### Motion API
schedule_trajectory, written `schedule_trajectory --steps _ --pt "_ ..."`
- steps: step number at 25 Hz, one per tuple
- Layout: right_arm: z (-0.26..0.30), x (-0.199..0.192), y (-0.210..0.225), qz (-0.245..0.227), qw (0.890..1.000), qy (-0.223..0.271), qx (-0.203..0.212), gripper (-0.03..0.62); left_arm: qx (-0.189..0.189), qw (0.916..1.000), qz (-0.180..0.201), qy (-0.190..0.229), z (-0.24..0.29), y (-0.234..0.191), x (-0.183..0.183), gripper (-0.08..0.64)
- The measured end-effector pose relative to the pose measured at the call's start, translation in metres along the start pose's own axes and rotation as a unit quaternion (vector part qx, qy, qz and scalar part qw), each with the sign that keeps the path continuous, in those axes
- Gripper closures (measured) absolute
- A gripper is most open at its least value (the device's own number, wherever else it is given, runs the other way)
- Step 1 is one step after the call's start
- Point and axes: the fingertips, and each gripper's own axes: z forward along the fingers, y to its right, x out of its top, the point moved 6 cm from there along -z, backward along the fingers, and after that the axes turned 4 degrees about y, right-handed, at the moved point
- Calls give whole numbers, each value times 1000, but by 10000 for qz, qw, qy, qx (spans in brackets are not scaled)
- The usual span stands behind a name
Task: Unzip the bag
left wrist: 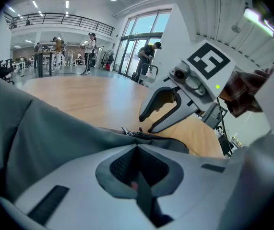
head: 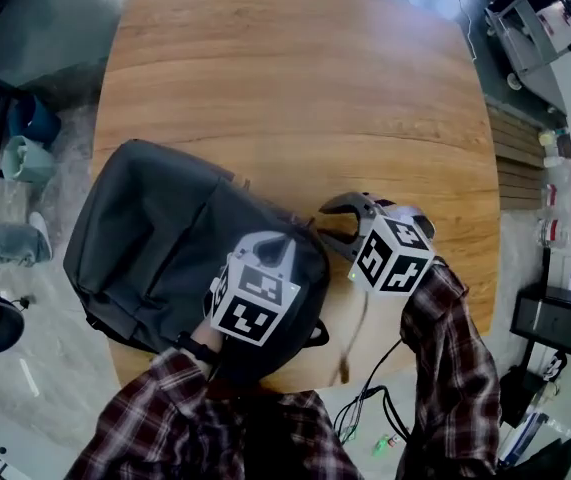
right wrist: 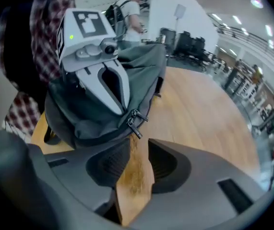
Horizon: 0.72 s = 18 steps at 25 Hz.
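A dark grey backpack (head: 155, 228) lies on the wooden table (head: 295, 88) near its front left edge. My left gripper (head: 283, 240) sits on the bag's right end, its jaws shut on a fold of fabric (left wrist: 127, 139) just behind the zipper pulls (left wrist: 132, 132). My right gripper (head: 333, 223) hovers over the table right of the bag, jaws open and pointing at that end. In the right gripper view the two metal zipper pulls (right wrist: 134, 122) hang just ahead of its open jaws (right wrist: 139, 145), below the left gripper (right wrist: 122, 110). The left gripper view shows the right gripper (left wrist: 148, 121) open.
The table's front edge lies close under both arms, and a bag strap loop (head: 317, 336) hangs over it. Chairs and a bin (head: 25, 158) stand on the floor at left; shelving (head: 555, 198) is at right. People stand far off in the hall (left wrist: 89, 51).
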Motion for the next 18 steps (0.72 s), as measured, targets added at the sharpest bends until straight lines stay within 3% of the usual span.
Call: schedule_trajectory --steps 3,7,8,11,14,18 --pt "14 10 -1 -1128 9929 -358 119 486 -13 10000 -28 -20 -1 -3 -1 552" --pt "29 18 -5 -2464 9671 -617 97 491 2 10000 -17 -23 0 -5 -2 552" --pt "31 18 -8 -2632 9623 -666 157 528 5 10000 -20 -23 0 -5 -2 552" --pt "28 19 -8 -2393 9680 -618 440 572 -12 10000 -42 -11 -1 -5 -3 552" --pt "23 20 -4 -1840 9798 -461 640 575 -43 10000 -71 -4 -1 -8 -3 552" --pt "21 19 -3 -1458 9849 -482 797 577 -53 9999 -109 -17 1 -8 -2 552"
